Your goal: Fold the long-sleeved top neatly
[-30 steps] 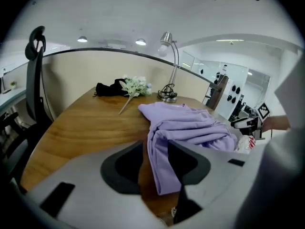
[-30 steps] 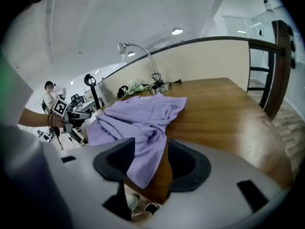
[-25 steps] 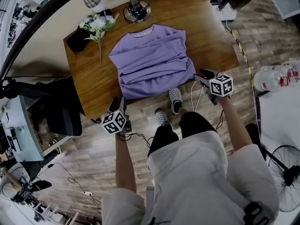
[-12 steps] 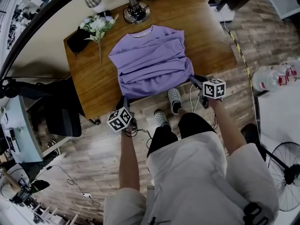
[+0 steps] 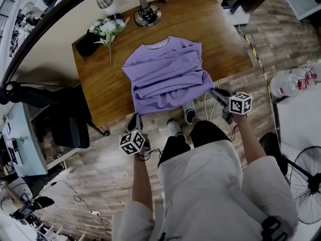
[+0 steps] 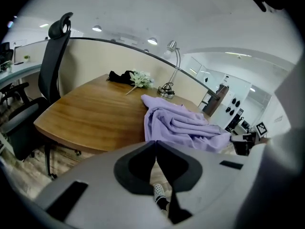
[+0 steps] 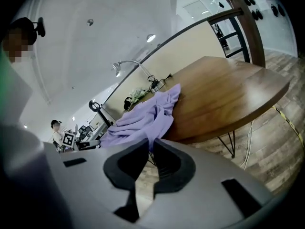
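A purple long-sleeved top (image 5: 165, 74) lies on the wooden table (image 5: 105, 84), collar at the far side and sleeves folded in. Its hem reaches the near edge. My left gripper (image 5: 136, 117) is shut on the hem's left corner; in the left gripper view the cloth (image 6: 186, 125) runs straight into the meeting jaws of the left gripper (image 6: 155, 143). My right gripper (image 5: 214, 91) holds the hem's right corner. Its jaws are closing, and purple cloth (image 7: 143, 116) is pinched between the tips of the right gripper (image 7: 151, 144).
A desk lamp (image 5: 145, 14), a bunch of white flowers (image 5: 108, 28) and a black object (image 5: 88, 44) stand at the table's far side. A black office chair (image 5: 65, 119) is left of the table. The person's shoes (image 5: 188, 107) are by the near edge, and a fan (image 5: 306, 179) stands at right.
Both grippers moved in from beside the hem to its two corners and their jaws closed on the cloth. The hem now sits drawn toward the table's near edge.
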### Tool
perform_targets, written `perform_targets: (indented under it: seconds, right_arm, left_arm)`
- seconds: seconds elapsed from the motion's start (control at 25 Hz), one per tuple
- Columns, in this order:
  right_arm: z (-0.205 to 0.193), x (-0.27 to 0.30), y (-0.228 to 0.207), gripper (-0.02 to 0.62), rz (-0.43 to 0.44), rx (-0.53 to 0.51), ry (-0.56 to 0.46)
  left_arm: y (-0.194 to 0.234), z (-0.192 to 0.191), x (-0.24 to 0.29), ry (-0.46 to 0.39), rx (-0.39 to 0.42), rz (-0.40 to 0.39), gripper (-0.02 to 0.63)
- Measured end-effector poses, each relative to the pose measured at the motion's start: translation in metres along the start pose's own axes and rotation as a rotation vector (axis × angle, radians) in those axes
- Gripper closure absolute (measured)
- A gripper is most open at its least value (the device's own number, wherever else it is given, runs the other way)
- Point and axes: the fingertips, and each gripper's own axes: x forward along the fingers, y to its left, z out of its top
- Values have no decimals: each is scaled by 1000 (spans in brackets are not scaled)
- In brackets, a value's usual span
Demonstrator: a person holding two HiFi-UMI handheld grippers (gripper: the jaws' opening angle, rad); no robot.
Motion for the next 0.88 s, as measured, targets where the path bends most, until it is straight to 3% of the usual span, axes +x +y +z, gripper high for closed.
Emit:
perform_targets:
  seconds: [0.24, 0.4, 0.56, 0.88]
  right_arm:
    - [20, -24, 27, 560, 63, -7, -56]
    - [68, -17, 39, 561, 99, -32, -118]
    - [125, 3, 34, 563, 115, -43, -144]
    - [204, 83, -8, 563, 35, -61, -59]
  left_arm:
    - [-8, 30, -29, -76, 10, -43, 578]
    - [-16, 90, -22, -135, 123, -54, 580]
    - [-20, 157, 7, -181, 170, -45, 580]
    - [9, 223, 113, -87, 215, 56, 580]
